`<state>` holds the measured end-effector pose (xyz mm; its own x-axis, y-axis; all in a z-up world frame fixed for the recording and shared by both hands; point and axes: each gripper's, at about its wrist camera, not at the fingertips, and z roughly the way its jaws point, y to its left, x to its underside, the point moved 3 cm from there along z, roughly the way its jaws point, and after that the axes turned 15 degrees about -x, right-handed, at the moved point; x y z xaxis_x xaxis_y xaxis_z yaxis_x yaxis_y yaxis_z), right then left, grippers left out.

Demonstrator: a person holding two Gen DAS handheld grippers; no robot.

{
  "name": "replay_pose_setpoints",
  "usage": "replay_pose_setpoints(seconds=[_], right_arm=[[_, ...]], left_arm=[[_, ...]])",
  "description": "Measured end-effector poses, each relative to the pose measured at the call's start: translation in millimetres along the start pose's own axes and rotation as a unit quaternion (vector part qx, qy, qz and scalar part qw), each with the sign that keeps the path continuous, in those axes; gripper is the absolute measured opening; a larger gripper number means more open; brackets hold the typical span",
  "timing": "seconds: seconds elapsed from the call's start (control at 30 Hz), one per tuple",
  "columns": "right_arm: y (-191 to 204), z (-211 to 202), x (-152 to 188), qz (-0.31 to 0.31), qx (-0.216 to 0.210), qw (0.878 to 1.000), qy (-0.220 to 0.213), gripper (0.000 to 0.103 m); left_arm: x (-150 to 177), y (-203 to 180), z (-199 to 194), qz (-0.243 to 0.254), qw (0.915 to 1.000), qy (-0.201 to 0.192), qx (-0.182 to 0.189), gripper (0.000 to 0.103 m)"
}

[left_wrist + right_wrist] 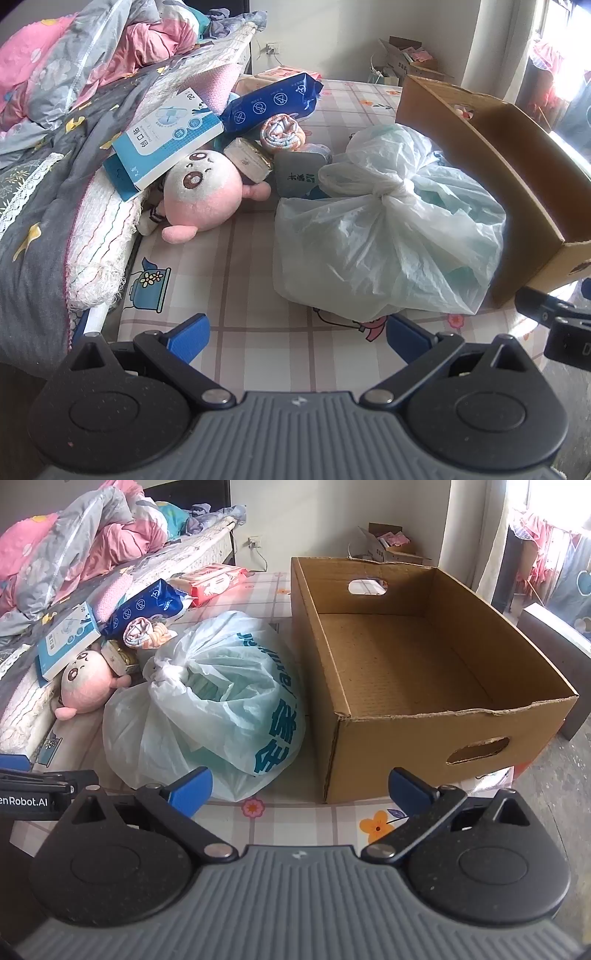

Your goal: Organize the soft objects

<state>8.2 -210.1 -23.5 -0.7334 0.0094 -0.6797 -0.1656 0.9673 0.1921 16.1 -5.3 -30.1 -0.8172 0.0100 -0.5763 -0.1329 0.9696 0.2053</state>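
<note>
**Soft items beside an empty carton, both grippers spread wide**

In the right wrist view, the cardboard box (424,664) fills the right half of the frame, open at the top and with nothing inside. Touching its left wall at centre frame is the knotted plastic bag (207,705). At left centre lies the pink plush toy (86,685), with a rolled cloth (142,633) just above it, a dark blue pack (151,603) behind that, and a light blue carton (66,638) leaning on the bedding (74,546) at upper left. All rest on a patterned mat (295,819). The right gripper (299,786) and left gripper (297,332) occupy the bottom of their own views; each has its fingers (192,334) fully parted and holds nothing.
</note>
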Motion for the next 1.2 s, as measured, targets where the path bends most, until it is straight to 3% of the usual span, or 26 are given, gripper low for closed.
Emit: replay_pose_setpoints(seconds=[1.2], right_arm=[[-1.5, 4.7, 2.9, 0.012, 0.004, 1.0, 0.012, 0.102]], left_arm=[[-0.1, 1.3, 4.4, -0.004, 1.0, 0.007, 0.0, 0.102]])
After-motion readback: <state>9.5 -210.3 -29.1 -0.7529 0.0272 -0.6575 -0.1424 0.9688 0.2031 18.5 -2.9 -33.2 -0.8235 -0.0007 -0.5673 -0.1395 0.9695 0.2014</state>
